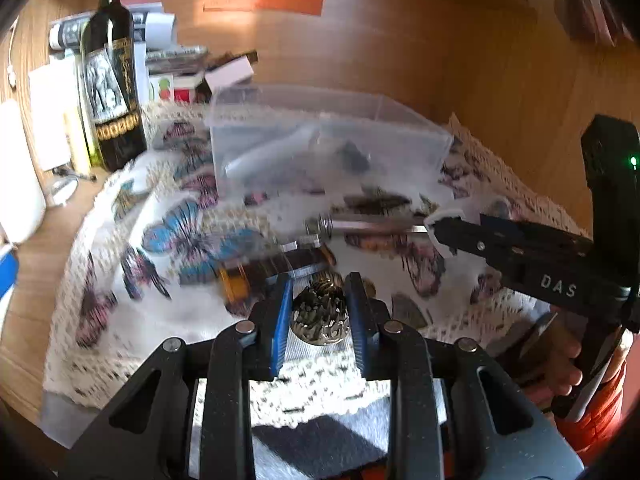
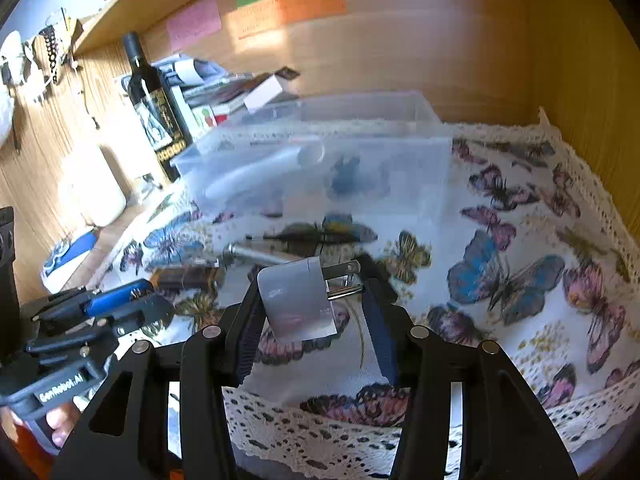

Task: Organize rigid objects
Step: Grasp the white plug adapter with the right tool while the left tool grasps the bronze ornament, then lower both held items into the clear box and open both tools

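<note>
My left gripper (image 1: 318, 300) is shut on a small dark metal toothed part (image 1: 319, 314), held over the butterfly cloth (image 1: 132, 320). My right gripper (image 2: 312, 300) is shut on a white plug adapter (image 2: 298, 300) with its metal prongs (image 2: 344, 276) pointing right; it also shows in the left wrist view (image 1: 444, 226). A clear plastic bin (image 1: 320, 140) stands behind, also in the right wrist view (image 2: 320, 160), with a grey tube and a dark item inside. A metal rod (image 2: 260, 256), a black pen-like tool (image 2: 308, 236) and a brown box (image 2: 188, 278) lie on the cloth.
A dark wine bottle (image 1: 114, 80) stands at the back left beside stacked boxes and papers (image 1: 180, 68). A white jug (image 2: 94, 188) stands left of the cloth. A wooden wall (image 1: 440, 60) with coloured notes closes the back and right.
</note>
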Demonstrator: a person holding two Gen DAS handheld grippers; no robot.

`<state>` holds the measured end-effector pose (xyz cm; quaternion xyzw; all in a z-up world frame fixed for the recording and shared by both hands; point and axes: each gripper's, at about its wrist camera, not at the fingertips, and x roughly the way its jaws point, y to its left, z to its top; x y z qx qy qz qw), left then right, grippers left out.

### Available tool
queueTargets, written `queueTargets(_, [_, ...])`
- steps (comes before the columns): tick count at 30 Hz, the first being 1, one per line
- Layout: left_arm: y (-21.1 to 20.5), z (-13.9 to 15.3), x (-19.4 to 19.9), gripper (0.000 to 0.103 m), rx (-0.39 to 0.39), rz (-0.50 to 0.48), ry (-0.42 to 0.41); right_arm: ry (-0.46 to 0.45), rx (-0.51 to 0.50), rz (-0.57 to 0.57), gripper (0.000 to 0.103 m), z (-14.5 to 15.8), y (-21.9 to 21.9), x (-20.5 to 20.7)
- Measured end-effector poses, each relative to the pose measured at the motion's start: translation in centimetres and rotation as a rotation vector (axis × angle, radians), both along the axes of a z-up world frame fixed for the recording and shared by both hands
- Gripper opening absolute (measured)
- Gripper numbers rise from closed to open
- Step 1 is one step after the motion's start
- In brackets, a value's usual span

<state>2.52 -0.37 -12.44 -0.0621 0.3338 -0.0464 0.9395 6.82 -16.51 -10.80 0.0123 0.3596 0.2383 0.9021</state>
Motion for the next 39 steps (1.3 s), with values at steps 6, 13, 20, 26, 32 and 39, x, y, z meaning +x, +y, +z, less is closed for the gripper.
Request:
queueTargets(6, [1.1,2.7,1.3,0.027,0.006,0.033,-0.068,-0.051,0.027,-0.009,0.045,2.0,-0.5,0.8])
queueTargets(13, [2.2,5.5,3.4,0.027,0.03,0.058,-0.136,-0.132,0.043,-0.028,0.045,4.6,-0.4,2.4])
queueTargets(20, [3.0,7.8,6.1,0.027,0.065,0.076,-0.18,-0.206,0.053,-0.038,0.045,7.1,-0.3,4.6])
queueTargets(26, [3.9,9.1,9.2,0.027,0.066,0.082,-0.188,-0.256,0.039,-0.044,0.045,8.5,-0.2,6.6])
queueTargets(32, [4.1,9.0,12.2,0.027,0.087,0.074,-0.164,-0.245,0.019,-0.039,0.045,8.3,0.8,9.1])
queueTargets(39, [3.9,6.5,15.5,0.027,0.071,0.047,-0.074,-0.163,-0.051,-0.025,0.045,5.4,2.6,11.8])
